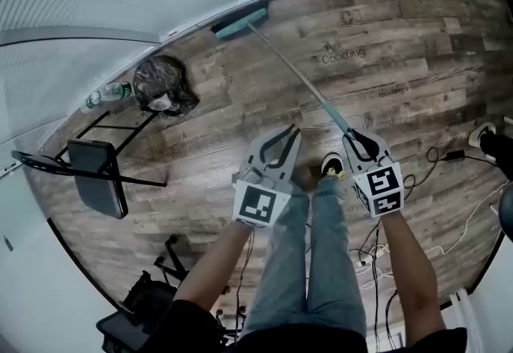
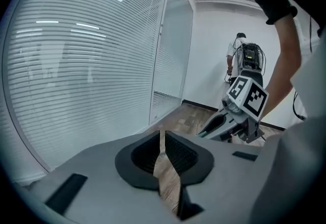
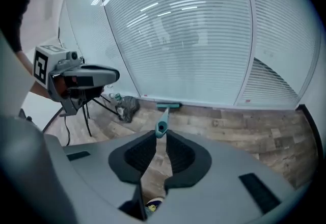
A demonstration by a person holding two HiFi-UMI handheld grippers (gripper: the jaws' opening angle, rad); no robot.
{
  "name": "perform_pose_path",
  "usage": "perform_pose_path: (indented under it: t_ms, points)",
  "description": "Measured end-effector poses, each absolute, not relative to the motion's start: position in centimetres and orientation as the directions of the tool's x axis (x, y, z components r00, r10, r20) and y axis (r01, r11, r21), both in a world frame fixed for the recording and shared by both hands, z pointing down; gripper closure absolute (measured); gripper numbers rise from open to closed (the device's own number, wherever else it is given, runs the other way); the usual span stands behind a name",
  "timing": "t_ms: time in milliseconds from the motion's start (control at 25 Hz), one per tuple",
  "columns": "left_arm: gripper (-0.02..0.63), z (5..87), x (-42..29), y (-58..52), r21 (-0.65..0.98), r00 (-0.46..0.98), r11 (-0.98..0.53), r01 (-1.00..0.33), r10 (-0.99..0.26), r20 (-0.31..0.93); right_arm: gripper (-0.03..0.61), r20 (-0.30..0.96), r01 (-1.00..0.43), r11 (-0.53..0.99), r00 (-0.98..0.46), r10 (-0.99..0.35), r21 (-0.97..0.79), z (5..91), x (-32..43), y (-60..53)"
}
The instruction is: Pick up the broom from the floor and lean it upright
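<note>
Wood-plank floor (image 1: 417,30) fills the head view, with a glass wall of slatted blinds (image 3: 193,34) curving across the top. Right at the foot of that wall, upper centre, sits the teal head of the broom (image 1: 303,77) — and its thin handle slants down and to the right, straight into the right tongs (image 1: 358,138). In the right gripper view the hollow teal tip of the handle sits between the two dark pads at their very front, and the pads pinch it from either side. Brush end down on the floor by the wall, handle end lifted: the broom is tilted, not yet upright.

Over to the left tongs (image 1: 293,132), just left of the right ones at centre frame — pressed together. The left gripper view shows only a sliver of floor between the pads and nothing held.

Below both pairs of tongs are the person's jeans legs (image 1: 317,263) and one shoe (image 1: 331,164) with a touch of yellow. At the left of the head view, a crumpled black bag (image 1: 164,87) lies near the wall with a clear bottle (image 1: 108,93) just beside it, and a black folding chair (image 1: 96,175) stands below them. Cables (image 1: 433,152) trail across the floor at the right edge.
</note>
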State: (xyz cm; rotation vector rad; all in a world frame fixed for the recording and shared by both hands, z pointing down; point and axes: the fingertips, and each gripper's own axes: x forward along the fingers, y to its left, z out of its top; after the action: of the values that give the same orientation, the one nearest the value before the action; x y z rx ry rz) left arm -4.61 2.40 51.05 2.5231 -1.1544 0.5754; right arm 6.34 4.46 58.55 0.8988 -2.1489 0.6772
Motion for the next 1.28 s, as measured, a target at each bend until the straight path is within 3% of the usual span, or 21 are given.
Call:
perform_pose_path:
  t_ms: [120,440,480,560,600,840,1280]
  points:
    - [0.591,48.8,-6.8,1.4,0.092,0.589,-0.625,-0.775,-0.662,0.464,0.532,0.727,-0.753,0.643,-0.519,-0.449,-0.141,54.4,4.0,1.6]
    - [0.589,47.0,-12.4,-2.3,0.058,0.558,-0.610,-0.790,-0.679,0.477,0.532,0.645,-0.722,0.689,-0.556,-0.524,-0.063,47.2,-2.3,-5.3]
    - [0.566,47.0,-12.7,-3.2,0.065,0.553,-0.601,-0.796,-0.680,0.481,0.534,0.640,-0.714,0.698,-0.562,-0.523,-0.056,46.3,-3.0,-6.3]
    - [0.384,47.4,-12.6,-5.3,0.077,0.544,-0.590,-0.804,-0.677,0.496,0.534,0.625,-0.693,0.720,-0.580,-0.522,-0.042,44.9,-4.1,-8.5]
    - [0.374,47.6,-12.5,-6.7,0.077,0.539,-0.586,-0.807,-0.677,0.502,0.534,0.613,-0.683,0.729,-0.593,-0.521,-0.041,44.3,-4.6,-9.6]
    - [0.374,48.6,-11.2,-16.4,0.026,0.470,-0.539,-0.842,-0.710,0.524,0.548,0.583,-0.603,0.796,-0.669,-0.461,-0.063,42.2,-7.5,-16.5]
    - [0.376,48.1,-10.6,-28.7,-0.084,0.442,-0.553,-0.829,-0.740,0.506,0.548,0.529,-0.426,0.903,-0.755,-0.387,0.052,38.5,-9.9,-25.3]
